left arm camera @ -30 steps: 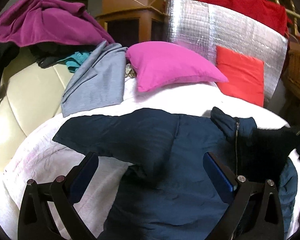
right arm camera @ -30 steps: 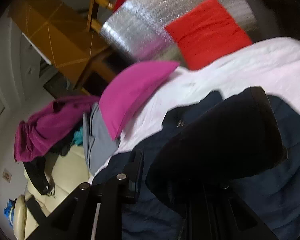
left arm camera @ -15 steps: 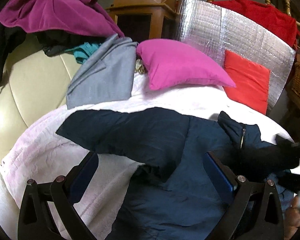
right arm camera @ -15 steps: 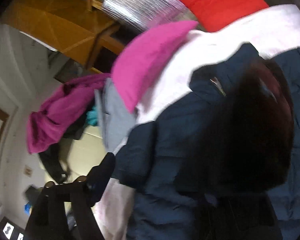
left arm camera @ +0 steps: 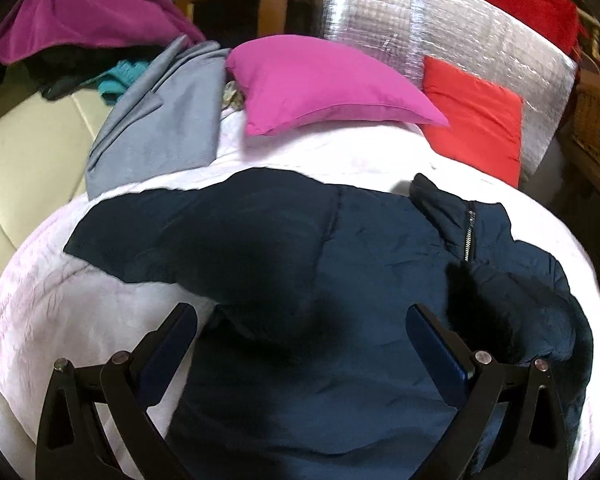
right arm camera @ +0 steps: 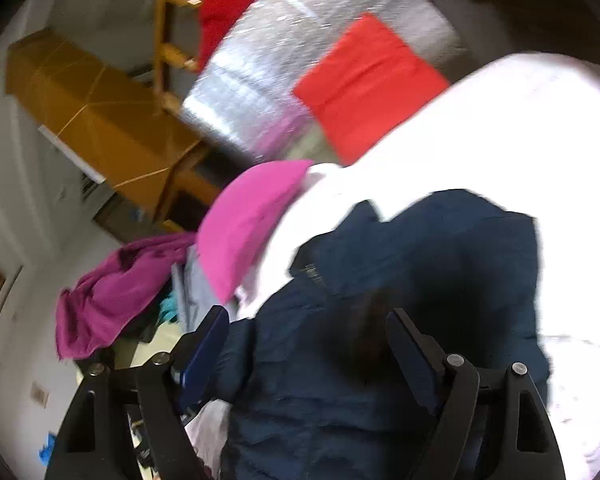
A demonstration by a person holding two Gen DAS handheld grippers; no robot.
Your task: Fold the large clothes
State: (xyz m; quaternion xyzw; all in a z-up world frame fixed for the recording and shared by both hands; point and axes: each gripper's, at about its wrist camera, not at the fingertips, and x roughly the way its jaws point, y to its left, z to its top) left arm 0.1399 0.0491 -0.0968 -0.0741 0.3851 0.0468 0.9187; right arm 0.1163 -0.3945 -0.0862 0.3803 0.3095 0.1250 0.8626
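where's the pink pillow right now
The pink pillow lies at the far side of the white bedding, beyond the navy jacket. In the left wrist view, the grey garment sits to its left and the red cushion to its right.

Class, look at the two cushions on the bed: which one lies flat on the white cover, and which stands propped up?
The magenta cushion lies on the white cover; the red cushion leans upright against the silver foil panel.

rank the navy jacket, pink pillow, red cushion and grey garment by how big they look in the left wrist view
1. navy jacket, nearest the camera
2. pink pillow
3. grey garment, close to the pillow, unsure
4. red cushion
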